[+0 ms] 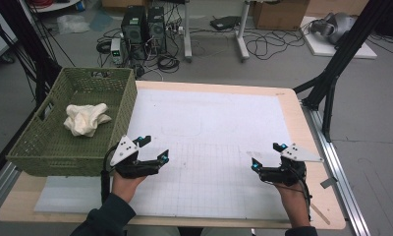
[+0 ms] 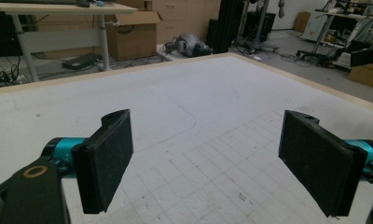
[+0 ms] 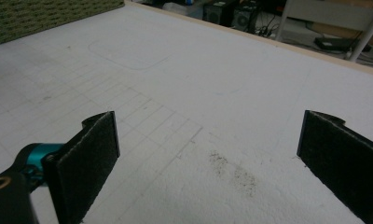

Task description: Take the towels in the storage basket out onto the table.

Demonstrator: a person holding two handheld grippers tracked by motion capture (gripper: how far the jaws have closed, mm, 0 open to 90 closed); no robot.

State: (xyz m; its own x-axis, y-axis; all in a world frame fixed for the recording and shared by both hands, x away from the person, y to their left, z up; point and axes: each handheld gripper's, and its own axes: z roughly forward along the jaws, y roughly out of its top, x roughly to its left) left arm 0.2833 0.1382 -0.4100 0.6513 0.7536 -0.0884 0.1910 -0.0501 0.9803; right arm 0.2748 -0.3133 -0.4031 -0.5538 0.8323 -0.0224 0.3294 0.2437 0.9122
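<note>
Grey floor behind the table (image 1: 310, 147) carries computer towers (image 1: 144, 27), tangled cables and cardboard boxes (image 1: 280, 14); black frame legs stand at both sides; the wooden tabletop is covered by a white gridded mat (image 1: 209, 142) that bears a faint rounded outline toward its far half.

On the table's left edge sits a green woven basket (image 1: 37, 147), its near wall just beside the left gripper; inside it lies a crumpled cream cloth (image 1: 85, 118), toward the basket's middle, well apart from both grippers.

Two hands come in from the bottom; the left gripper (image 1: 153, 149) hovers over the mat near the basket's near right corner, its jaws spread wide with nothing between them, bare mat showing between the pads in the left gripper view; the right gripper (image 1: 267, 155) is held over the mat's right part, jaws likewise parted and empty; a small dark smudge (image 3: 233, 172) marks the mat between them in the right gripper view.
</note>
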